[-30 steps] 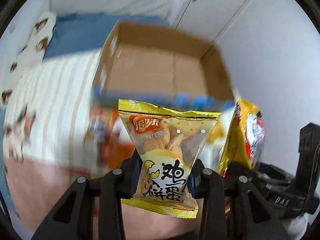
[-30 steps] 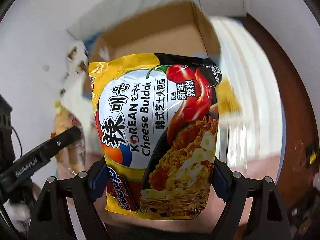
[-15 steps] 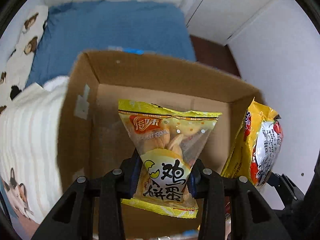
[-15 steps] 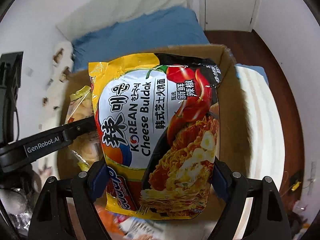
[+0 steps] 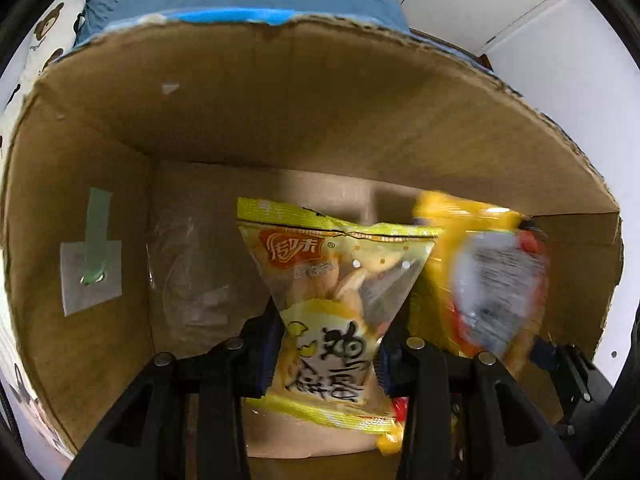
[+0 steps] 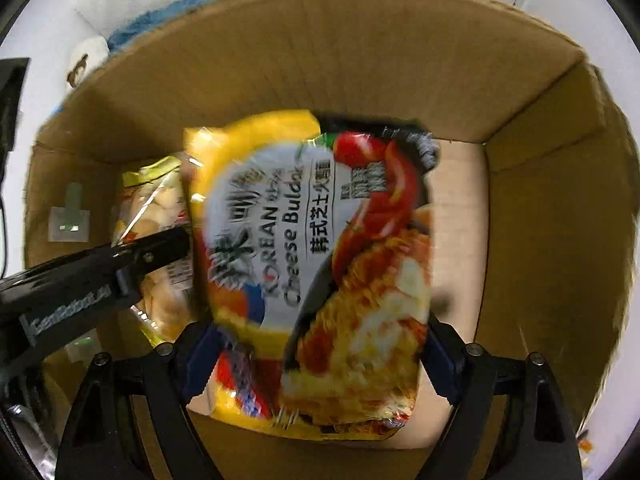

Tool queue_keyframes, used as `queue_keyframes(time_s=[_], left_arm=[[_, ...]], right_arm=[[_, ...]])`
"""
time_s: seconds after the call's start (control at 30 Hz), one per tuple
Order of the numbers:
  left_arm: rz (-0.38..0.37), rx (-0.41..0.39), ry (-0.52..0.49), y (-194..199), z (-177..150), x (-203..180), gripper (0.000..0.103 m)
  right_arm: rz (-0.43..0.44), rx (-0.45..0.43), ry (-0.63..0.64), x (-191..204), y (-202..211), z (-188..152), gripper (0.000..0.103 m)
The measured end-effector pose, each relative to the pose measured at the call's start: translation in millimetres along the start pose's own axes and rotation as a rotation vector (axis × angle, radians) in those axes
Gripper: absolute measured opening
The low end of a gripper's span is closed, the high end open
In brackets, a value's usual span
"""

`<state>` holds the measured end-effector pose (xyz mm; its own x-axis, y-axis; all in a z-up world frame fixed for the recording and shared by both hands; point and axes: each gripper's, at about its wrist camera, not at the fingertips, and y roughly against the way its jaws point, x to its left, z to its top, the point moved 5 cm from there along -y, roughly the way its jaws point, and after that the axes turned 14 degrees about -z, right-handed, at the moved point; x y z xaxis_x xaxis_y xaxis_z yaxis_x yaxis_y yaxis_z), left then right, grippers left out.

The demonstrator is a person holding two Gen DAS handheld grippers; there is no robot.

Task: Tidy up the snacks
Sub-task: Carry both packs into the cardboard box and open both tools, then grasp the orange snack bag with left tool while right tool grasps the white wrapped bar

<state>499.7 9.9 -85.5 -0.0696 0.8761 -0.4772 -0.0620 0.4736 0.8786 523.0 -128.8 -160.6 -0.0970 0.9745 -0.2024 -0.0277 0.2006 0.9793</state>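
Left gripper (image 5: 328,354): is pointing down into the cardboard box (image 5: 280,120); its jaws have just been opening slightly, with the egg-biscuit bag (image 5: 336,280) between the pads, which are touching its sides.
Egg-biscuit bag: is hanging inside the box, low near the floor, left of the noodle packet.
Right gripper (image 6: 316,356): its jaws have just been widening; the cheese noodle packet (image 6: 320,264) is between them, blurred, apparently slipping free.
Cheese noodle packet: is dropping inside the box, just beside the biscuit bag.
Box floor (image 5: 192,248): is showing bare cardboard and clear film.
Progress: both snacks are arriving in the box; release is judged under way, settling not yet done.
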Motion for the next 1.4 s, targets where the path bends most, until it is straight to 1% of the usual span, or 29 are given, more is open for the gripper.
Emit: queue_keyframes(time_s=[0.03,0.07,0.1,0.13,0.27,0.3,0.33,0.4,0.43,0.53,0.57,0.6,0.63,0.67,0.7,0.73,0.77,0.8,0.83,0.87,0.9,0.93,0.97,1.03,1.07,1.13,1.23,1.33,1.4], left_arm=[[-0.009,-0.014,-0.005,7,-3,-1,0.048],[-0.003,-0.025,-0.013,14,-7,-2,0.072],[-0.003,-0.029,-0.020,19,-10,-1,0.099],[-0.012,-0.039,-0.030,28,-15,-3,0.103],[-0.014,-0.086,-0.066,67,-35,-14,0.103],[-0.008,-0.096,-0.075,71,-35,-20,0.103],[-0.007,-0.111,-0.088,88,-49,-26,0.103],[-0.002,-0.141,-0.109,105,-60,-37,0.103],[0.005,-0.159,-0.120,110,-58,-41,0.103],[0.014,-0.220,-0.155,145,-75,-57,0.103],[0.017,-0.244,-0.168,161,-88,-61,0.103],[0.017,-0.262,-0.177,167,-93,-67,0.103],[0.016,-0.289,-0.185,177,-101,-73,0.103],[0.021,-0.308,-0.194,179,-103,-75,0.103],[0.026,-0.330,-0.207,194,-123,-78,0.103],[0.031,-0.346,-0.212,188,-132,-77,0.103],[0.036,-0.363,-0.214,197,-148,-74,0.103],[0.040,-0.374,-0.212,185,-149,-76,0.103],[0.040,-0.382,-0.206,187,-160,-75,0.103],[0.047,-0.389,-0.196,185,-163,-75,0.103],[0.058,-0.396,-0.185,183,-179,-69,0.103],[0.066,-0.395,-0.171,181,-192,-62,0.103],[0.074,-0.389,-0.160,167,-192,-55,0.103],[0.103,-0.363,-0.122,143,-209,-28,0.103],[0.104,-0.340,-0.102,127,-209,-8,0.103],[0.107,-0.267,-0.054,92,-227,19,0.103],[0.102,-0.167,0.012,47,-240,49,0.103],[0.078,-0.091,0.055,8,-246,67,0.103],[0.050,-0.050,0.071,-14,-246,72,0.103]], right_arm=[[-0.009,-0.002,0.003,3,11,2,0.096],[-0.010,-0.007,0.013,5,16,3,0.101],[-0.008,-0.012,0.015,5,19,3,0.101],[-0.003,-0.019,0.013,4,24,1,0.101],[0.017,-0.059,-0.011,-6,54,-9,0.101],[0.019,-0.072,-0.013,-7,61,-12,0.101],[0.016,-0.092,-0.018,-10,71,-16,0.101],[0.029,-0.130,-0.025,-14,95,-25,0.101],[0.033,-0.143,-0.026,-17,104,-31,0.101],[0.053,-0.194,-0.034,-25,144,-61,0.101],[0.058,-0.209,-0.039,-26,153,-70,0.101],[0.077,-0.224,-0.049,-28,167,-85,0.101],[0.091,-0.230,-0.052,-37,180,-86,0.101],[0.103,-0.237,-0.056,-43,188,-91,0.101],[0.115,-0.249,-0.063,-42,191,-103,0.101],[0.126,-0.262,-0.069,-41,195,-120,0.101],[0.127,-0.270,-0.072,-33,188,-132,0.101],[0.126,-0.273,-0.080,-32,184,-148,0.101],[0.132,-0.269,-0.095,-37,178,-162,0.101],[0.138,-0.262,-0.105,-39,164,-174,0.101],[0.132,-0.250,-0.118,-46,161,-192,0.101],[0.121,-0.241,-0.128,-51,147,-203,0.101],[0.110,-0.227,-0.141,-58,137,-218,0.101],[0.084,-0.198,-0.168,-70,117,-240,0.101],[0.077,-0.181,-0.184,-75,103,-248,0.101],[0.070,-0.134,-0.223,-88,79,-266,0.101],[0.059,-0.067,-0.274,-102,40,-291,0.101],[0.050,-0.023,-0.301,-109,11,-304,0.101],[0.060,-0.001,-0.312,-110,-3,-308,0.101]])
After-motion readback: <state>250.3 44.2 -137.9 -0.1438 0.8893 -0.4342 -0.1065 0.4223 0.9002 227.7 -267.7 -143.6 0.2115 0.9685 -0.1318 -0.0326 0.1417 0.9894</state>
